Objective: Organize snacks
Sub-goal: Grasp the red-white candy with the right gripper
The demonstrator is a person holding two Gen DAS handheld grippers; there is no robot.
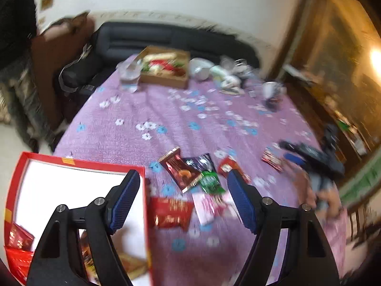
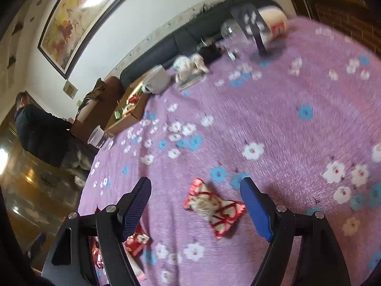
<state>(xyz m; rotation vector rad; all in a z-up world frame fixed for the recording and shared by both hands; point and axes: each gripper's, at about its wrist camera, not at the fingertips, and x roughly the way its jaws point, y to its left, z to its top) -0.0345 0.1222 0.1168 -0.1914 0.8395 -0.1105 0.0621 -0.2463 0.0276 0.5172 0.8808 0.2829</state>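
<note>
My left gripper [image 1: 183, 176] hangs open above a loose pile of snack packets on the purple flowered tablecloth [image 1: 166, 109]: a dark red packet [image 1: 181, 171], a green one [image 1: 210, 182], a red one [image 1: 171, 214] and a pink one [image 1: 207, 205]. Nothing is between its fingers. A red box with a white inside [image 1: 83, 164] lies at the lower left with several packets [image 1: 19, 238] in its near corner. My right gripper [image 2: 195, 182] is open too, and a red-and-white packet [image 2: 214, 209] lies on the cloth just beyond its fingertips. More red packets [image 2: 137, 239] show behind its left finger.
A cardboard box of snacks [image 1: 164, 69] and a clear cup [image 1: 128, 76] stand at the far table edge, beside white crumpled bags [image 1: 223, 76]. A white tub [image 2: 273, 23] and glass jar [image 2: 229, 29] stand far right. A dark sofa [image 1: 142, 38] runs behind. A person [image 2: 40, 128] stands at left.
</note>
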